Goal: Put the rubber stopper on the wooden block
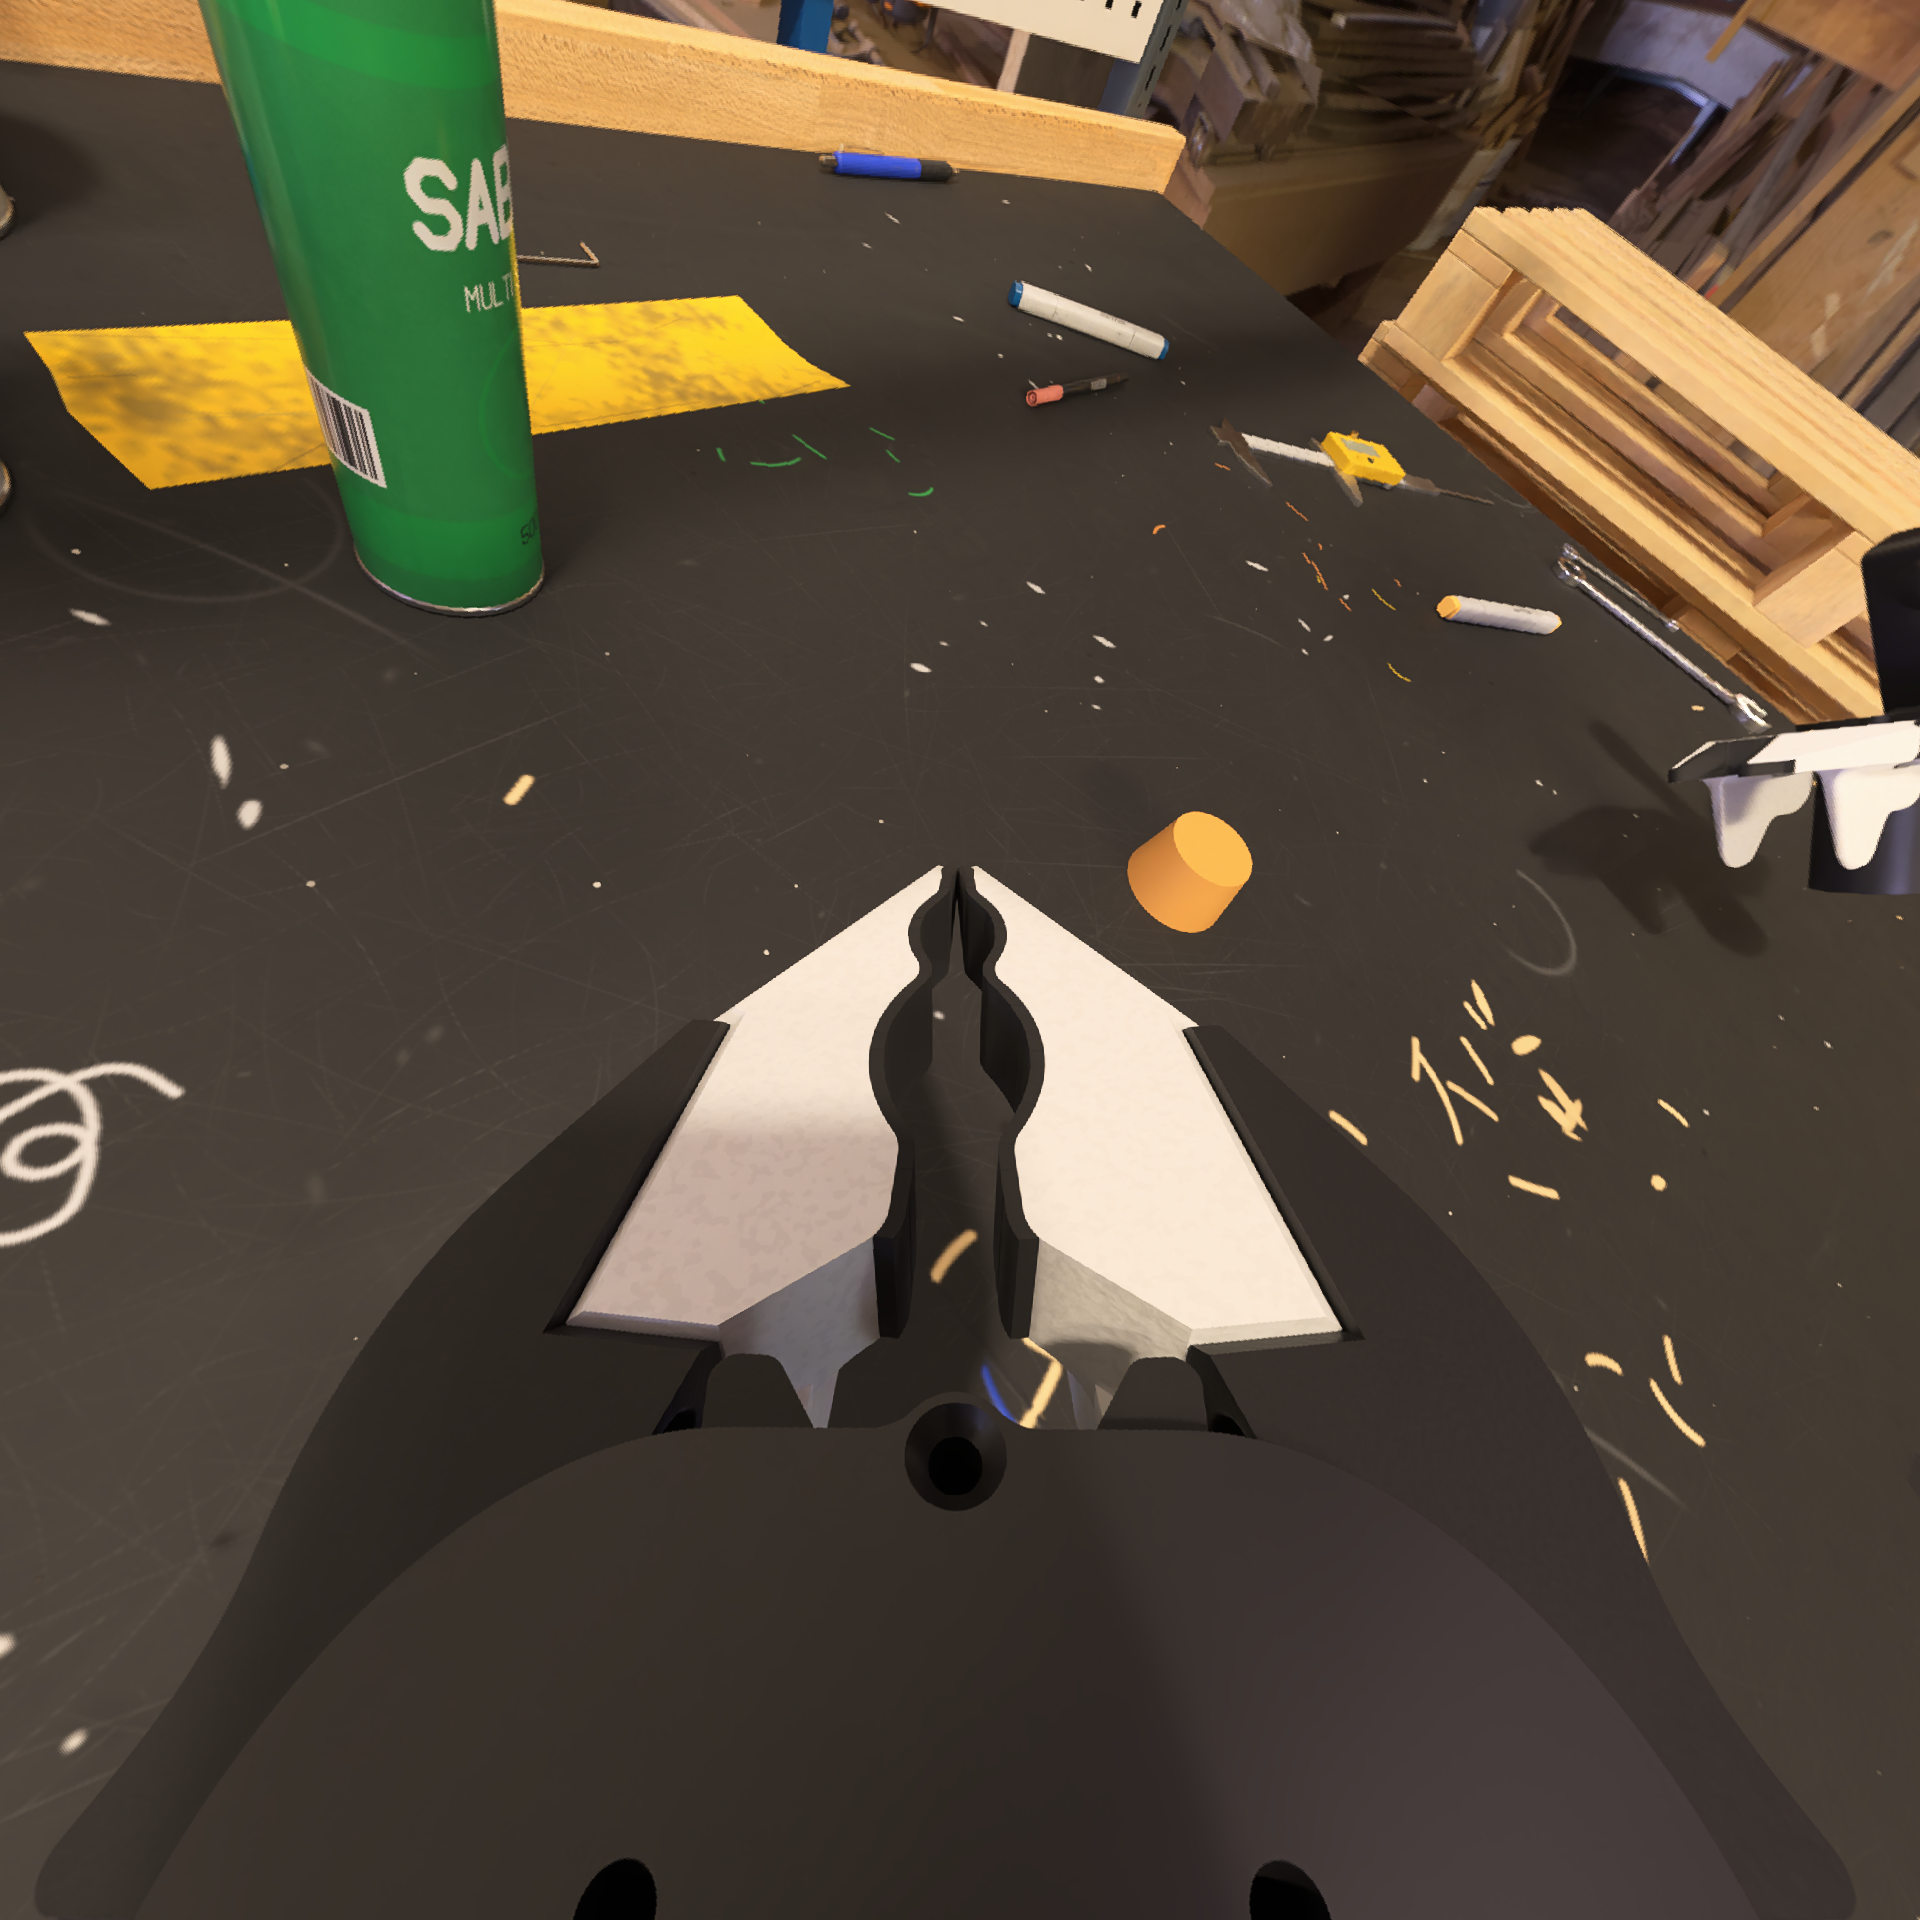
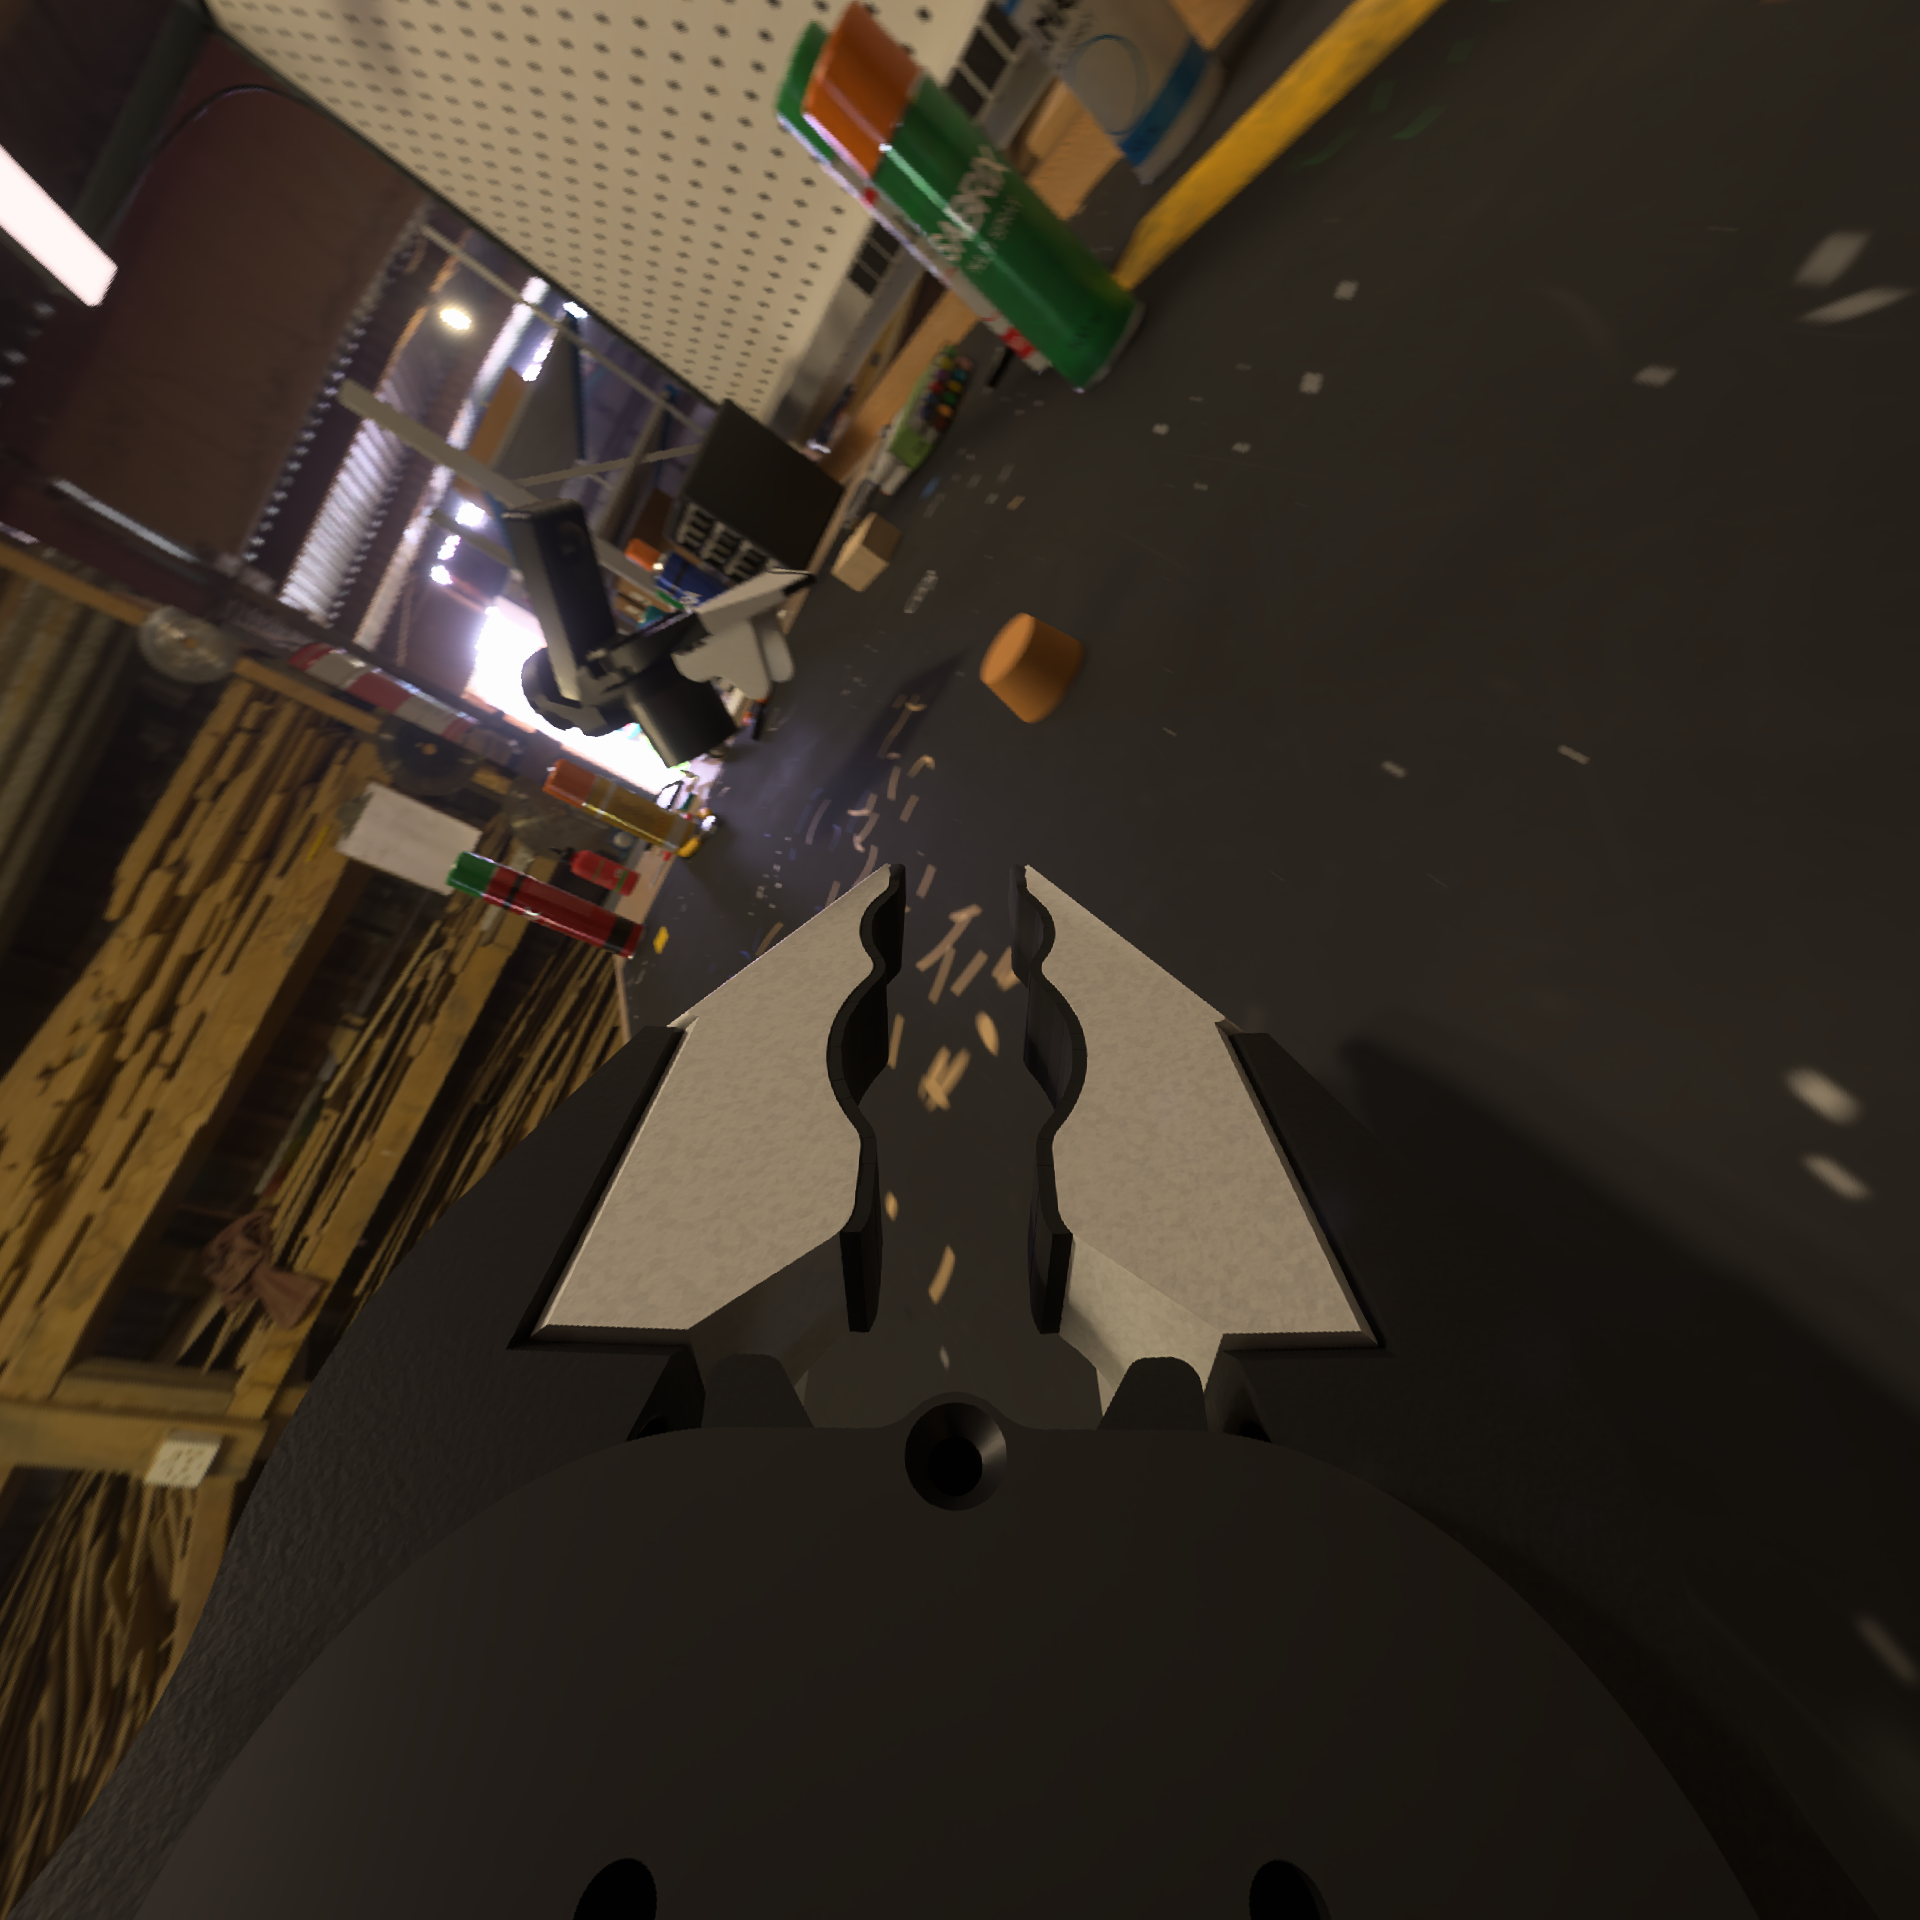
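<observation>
The orange rubber stopper (image 1: 1190,871) lies on its side on the dark table (image 1: 727,727), just right of my left gripper's tips. My left gripper (image 1: 956,875) is shut and empty, low over the table. In the right wrist view the stopper (image 2: 1031,665) lies ahead of my right gripper (image 2: 961,878), which is open and empty. The small pale wooden block (image 2: 865,553) sits beyond the stopper; it does not show in the left wrist view. Each gripper shows in the other's view: the right gripper (image 1: 1803,842) at the far right edge, the left gripper (image 2: 753,649) beside the stopper.
A tall green spray can (image 1: 416,312) stands at the left on a yellow sheet (image 1: 665,353). Markers (image 1: 1086,320), a yellow caliper (image 1: 1356,457) and a wrench (image 1: 1662,644) lie toward the right. A wooden crate (image 1: 1662,416) stands past the table's right edge. A wooden plank (image 1: 831,104) runs along the back.
</observation>
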`<state>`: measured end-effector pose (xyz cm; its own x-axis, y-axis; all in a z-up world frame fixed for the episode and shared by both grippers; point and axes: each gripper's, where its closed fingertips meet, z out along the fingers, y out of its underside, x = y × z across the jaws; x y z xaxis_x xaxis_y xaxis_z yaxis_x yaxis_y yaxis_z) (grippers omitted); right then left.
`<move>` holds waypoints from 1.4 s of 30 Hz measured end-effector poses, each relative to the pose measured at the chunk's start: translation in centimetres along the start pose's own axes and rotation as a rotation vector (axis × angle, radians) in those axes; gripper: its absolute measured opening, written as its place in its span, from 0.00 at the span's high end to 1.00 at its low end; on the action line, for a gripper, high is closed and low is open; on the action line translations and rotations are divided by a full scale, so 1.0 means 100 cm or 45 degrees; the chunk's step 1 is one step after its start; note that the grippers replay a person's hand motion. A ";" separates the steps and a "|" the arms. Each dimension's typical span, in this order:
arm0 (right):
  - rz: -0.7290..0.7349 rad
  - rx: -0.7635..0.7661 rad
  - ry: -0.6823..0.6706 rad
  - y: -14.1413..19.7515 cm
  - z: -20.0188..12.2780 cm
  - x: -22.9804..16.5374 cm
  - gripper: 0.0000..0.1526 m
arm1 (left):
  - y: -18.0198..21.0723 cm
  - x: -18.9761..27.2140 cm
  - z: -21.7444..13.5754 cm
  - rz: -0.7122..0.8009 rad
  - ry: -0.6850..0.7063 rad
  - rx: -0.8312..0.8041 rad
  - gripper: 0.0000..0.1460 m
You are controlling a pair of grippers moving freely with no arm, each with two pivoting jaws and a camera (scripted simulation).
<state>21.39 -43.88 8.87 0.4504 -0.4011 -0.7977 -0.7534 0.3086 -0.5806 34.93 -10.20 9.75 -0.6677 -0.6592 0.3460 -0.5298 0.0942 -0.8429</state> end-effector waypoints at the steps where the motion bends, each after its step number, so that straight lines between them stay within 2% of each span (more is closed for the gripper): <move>1: 0.008 -0.001 0.036 0.003 -0.013 0.008 0.87 | -0.001 -0.001 0.000 0.000 0.001 0.000 1.00; 6: 0.027 0.016 0.236 0.012 -0.064 0.047 0.87 | -0.003 -0.005 0.001 -0.004 -0.005 -0.002 1.00; 12: 0.022 0.093 0.509 -0.001 -0.133 0.092 0.87 | -0.004 -0.009 -0.001 -0.018 -0.004 -0.006 1.00; 16: 0.077 0.068 0.480 0.001 -0.153 0.100 0.87 | -0.004 -0.010 -0.001 -0.021 -0.001 -0.017 1.00; 18: 0.035 0.017 0.574 0.001 -0.157 0.103 0.80 | -0.005 -0.010 -0.001 -0.026 0.001 -0.022 1.00; 21: -0.151 0.013 0.812 -0.022 -0.159 0.086 0.54 | -0.004 -0.010 -0.001 -0.025 -0.001 -0.039 1.00; 23: -0.476 0.032 0.799 -0.044 -0.135 0.040 0.48 | -0.004 -0.010 -0.001 -0.018 -0.008 -0.048 1.00; 24: -0.669 0.013 0.746 -0.051 -0.112 0.013 0.48 | -0.004 -0.010 -0.001 -0.015 -0.010 -0.050 1.00; 26: -1.040 -0.075 0.576 -0.049 -0.049 -0.034 0.48 | -0.004 -0.010 -0.001 -0.016 -0.007 -0.049 1.00; 29: -1.351 -0.308 0.435 -0.029 0.052 -0.057 0.46 | -0.005 -0.010 -0.001 -0.028 0.000 -0.035 1.00; 32: -1.437 -0.400 0.407 -0.020 0.135 -0.048 0.49 | -0.005 -0.010 -0.001 -0.042 0.001 -0.023 1.00; 34: -1.435 -0.571 0.394 -0.007 0.172 -0.030 0.53 | -0.004 -0.010 -0.001 -0.038 -0.009 -0.023 1.00; 36: -1.422 -0.672 0.429 -0.002 0.197 -0.014 0.55 | -0.004 -0.009 -0.001 -0.022 -0.023 -0.024 1.00; 38: -1.396 -0.672 0.411 0.002 0.214 -0.008 0.61 | -0.004 -0.010 -0.001 -0.007 -0.030 -0.028 1.00; 42: -1.437 -0.739 0.483 0.008 0.228 0.009 0.65 | -0.004 -0.010 -0.001 0.006 -0.013 -0.026 1.00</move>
<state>32.13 -24.34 4.02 0.8715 -0.4364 0.2237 -0.1930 -0.7246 -0.6616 35.75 -9.53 9.78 -0.6648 -0.6664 0.3375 -0.5374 0.1128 -0.8358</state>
